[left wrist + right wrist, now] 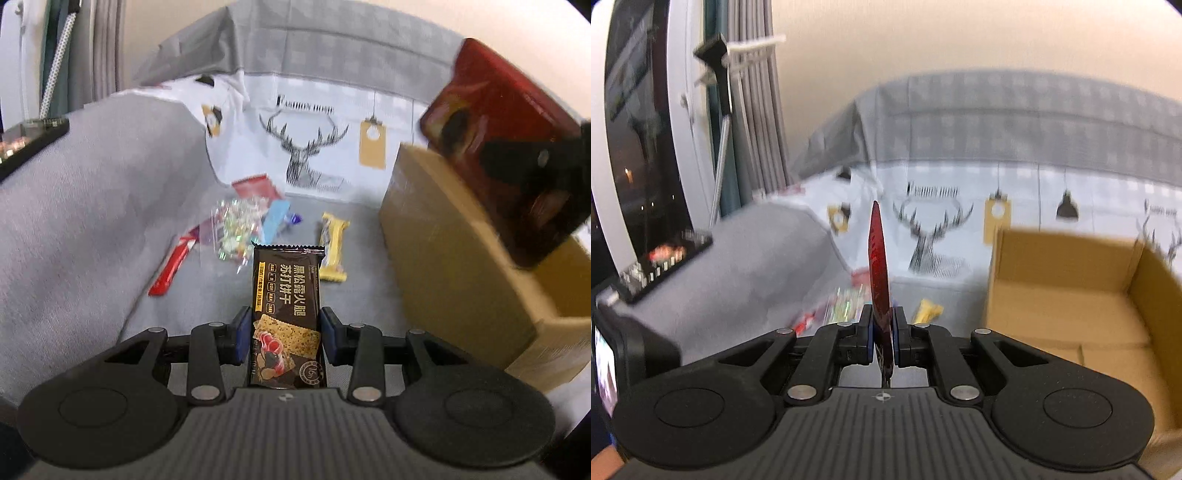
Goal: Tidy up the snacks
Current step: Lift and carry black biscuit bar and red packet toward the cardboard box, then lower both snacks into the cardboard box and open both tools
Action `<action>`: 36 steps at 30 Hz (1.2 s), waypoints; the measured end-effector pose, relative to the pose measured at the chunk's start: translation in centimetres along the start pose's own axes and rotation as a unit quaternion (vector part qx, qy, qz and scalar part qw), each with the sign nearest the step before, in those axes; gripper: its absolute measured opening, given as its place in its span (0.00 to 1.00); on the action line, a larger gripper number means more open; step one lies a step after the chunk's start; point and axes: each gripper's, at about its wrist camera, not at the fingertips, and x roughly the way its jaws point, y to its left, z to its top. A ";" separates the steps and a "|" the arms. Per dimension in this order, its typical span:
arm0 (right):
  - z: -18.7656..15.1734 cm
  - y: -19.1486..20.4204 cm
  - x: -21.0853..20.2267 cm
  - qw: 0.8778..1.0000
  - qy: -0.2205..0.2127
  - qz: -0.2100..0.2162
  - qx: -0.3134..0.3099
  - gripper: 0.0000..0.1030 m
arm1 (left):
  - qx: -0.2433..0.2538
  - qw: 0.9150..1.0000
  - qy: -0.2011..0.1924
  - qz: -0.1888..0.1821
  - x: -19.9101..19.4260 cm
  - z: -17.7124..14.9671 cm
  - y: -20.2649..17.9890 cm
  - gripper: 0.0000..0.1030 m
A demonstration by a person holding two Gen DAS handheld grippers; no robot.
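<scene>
Snacks were mid-transfer: left tongs [284,334] clamped on a dark brown cracker packet [286,314] above the grey sofa seat [92,221]; right tongs [882,332] pinched a flat dark-red foil packet [879,258] beside the open brown cardboard box [1071,295]. Each needed carrying well over the rim before release.

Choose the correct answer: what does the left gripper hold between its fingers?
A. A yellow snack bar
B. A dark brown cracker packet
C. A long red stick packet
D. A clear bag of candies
B: in the left wrist view, the left gripper has its blue pads pressed on both sides of the dark brown cracker packet, while the yellow snack bar lies apart on the grey cover behind it.
</scene>
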 end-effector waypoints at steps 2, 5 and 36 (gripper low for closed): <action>1.4 -1.3 -0.7 1.000 -0.018 -0.009 0.007 0.10 | -0.001 1.000 -0.009 -0.003 -0.7 0.5 -0.3 0.42; 3.7 -4.3 -1.7 0.999 -0.039 -0.022 0.023 0.10 | -0.001 1.000 -0.019 -0.010 -1.4 1.2 -1.0 0.42; 1.0 -19.2 -3.9 0.981 -0.029 -0.188 -0.019 0.10 | 0.103 0.971 -0.131 -0.170 -0.5 7.7 -16.8 0.41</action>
